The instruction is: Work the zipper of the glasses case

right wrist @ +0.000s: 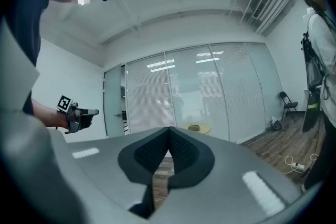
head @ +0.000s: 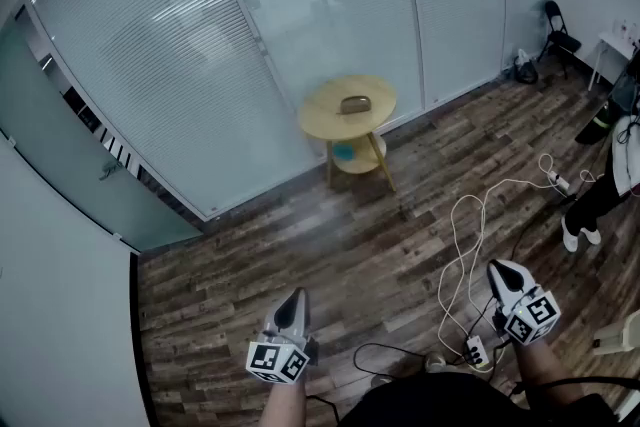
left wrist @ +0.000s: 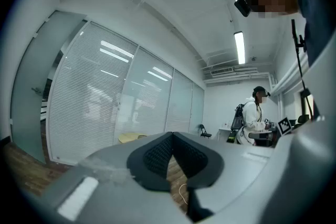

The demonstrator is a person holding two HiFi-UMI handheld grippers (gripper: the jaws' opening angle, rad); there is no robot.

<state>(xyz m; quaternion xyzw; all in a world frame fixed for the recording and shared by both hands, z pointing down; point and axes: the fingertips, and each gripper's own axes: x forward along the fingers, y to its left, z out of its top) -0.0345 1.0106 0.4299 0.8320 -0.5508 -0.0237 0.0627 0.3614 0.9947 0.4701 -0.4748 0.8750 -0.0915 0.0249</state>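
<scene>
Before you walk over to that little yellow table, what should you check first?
1. Glasses case lies on the round yellow table: ok.
2. Left gripper shut and empty: ok.
3. Right gripper shut and empty: ok.
4. Case within reach: not ok, the table stands far off across the wooden floor.
5. Floor free of trip hazards: not ok, a white cable loops over the floor on the right side.
6. Zipper open or closed: cannot tell, the case shows too small.
</scene>
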